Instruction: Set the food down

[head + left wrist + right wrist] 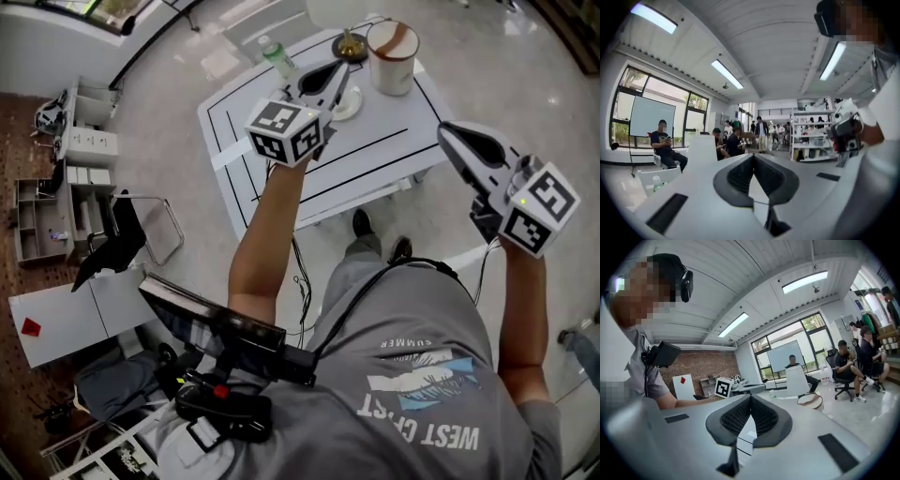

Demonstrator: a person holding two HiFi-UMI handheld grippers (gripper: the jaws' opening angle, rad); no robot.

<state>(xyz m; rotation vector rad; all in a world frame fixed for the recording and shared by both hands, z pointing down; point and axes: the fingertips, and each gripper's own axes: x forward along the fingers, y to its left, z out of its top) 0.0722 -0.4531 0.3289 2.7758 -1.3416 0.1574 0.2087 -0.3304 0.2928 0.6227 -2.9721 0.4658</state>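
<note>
Food: not distinguishable for certain among the things on the white bench [375, 164]. Far side of the bench: a white tub [392, 56], upright, open-topped, brown smear on its inner wall. Just left of the tub, a small dark dish [350, 45] carrying a brass-coloured piece. Nearer than the dish, a white saucer [351, 105]. At the far left corner, a clear bottle [278, 58]. Left hand-held gripper [341, 81] over the saucer, pointing toward the dish, jaws pressed together with nothing between them. Right hand-held gripper [450, 134] off the bench's right edge, above the floor, well apart from the tub, jaws likewise closed tip to tip and empty.
</note>
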